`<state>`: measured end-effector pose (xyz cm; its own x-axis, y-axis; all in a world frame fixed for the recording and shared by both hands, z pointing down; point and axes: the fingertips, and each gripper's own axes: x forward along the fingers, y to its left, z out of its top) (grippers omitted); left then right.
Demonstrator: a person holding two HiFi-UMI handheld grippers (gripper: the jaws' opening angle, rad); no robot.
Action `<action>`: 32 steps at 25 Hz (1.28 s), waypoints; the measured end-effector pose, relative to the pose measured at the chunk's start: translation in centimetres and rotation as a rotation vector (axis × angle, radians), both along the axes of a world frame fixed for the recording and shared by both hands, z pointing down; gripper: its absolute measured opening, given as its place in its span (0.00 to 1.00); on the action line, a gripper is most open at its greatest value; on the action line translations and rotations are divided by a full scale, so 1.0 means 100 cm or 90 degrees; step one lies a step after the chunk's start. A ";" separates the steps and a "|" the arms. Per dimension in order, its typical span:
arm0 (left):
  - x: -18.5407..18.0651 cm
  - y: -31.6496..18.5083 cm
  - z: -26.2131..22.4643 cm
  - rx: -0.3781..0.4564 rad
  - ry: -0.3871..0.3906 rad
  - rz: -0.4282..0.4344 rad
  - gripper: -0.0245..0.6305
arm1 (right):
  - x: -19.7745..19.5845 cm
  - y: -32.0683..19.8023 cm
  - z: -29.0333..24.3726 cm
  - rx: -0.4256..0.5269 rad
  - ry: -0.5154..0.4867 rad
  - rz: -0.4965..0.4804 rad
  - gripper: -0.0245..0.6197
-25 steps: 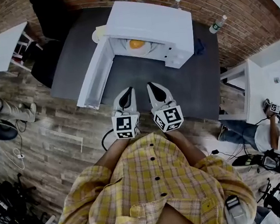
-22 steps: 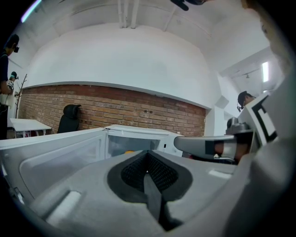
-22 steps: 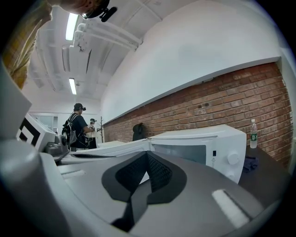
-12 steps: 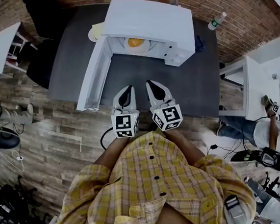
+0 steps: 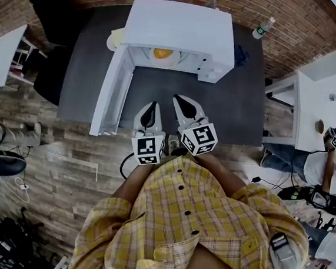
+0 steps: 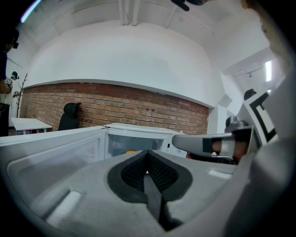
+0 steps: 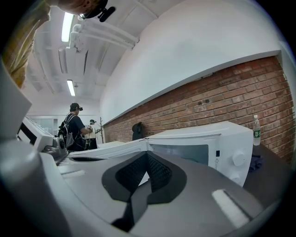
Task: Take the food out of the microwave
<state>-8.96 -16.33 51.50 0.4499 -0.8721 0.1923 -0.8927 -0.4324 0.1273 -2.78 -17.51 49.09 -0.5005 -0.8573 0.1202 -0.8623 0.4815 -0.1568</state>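
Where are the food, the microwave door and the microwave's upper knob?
food (image 5: 162, 53): head view, centre of the orange piece.
microwave door (image 5: 110, 89): head view, middle of the open door.
upper knob (image 7: 239, 159): right gripper view, knob's front face.

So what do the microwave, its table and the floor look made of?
Microwave: white painted metal or plastic, smooth casing.
Table: dark grey matte top, probably laminate, no grain.
Floor: wood or wood-look planks, grain and seams visible.

Left claw (image 5: 151, 105), right claw (image 5: 178, 98) nearer microwave (image 5: 181, 23)
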 end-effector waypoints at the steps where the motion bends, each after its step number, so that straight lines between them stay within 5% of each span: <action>1: 0.002 -0.001 0.000 -0.002 0.000 -0.001 0.04 | 0.002 -0.002 0.001 -0.005 -0.004 -0.001 0.04; 16: 0.014 -0.019 0.010 -0.007 -0.023 -0.011 0.04 | 0.030 -0.043 0.048 -0.152 -0.194 0.016 0.04; 32: 0.005 -0.022 0.017 -0.022 -0.019 -0.021 0.04 | 0.029 -0.074 0.114 -0.365 -0.608 0.026 0.03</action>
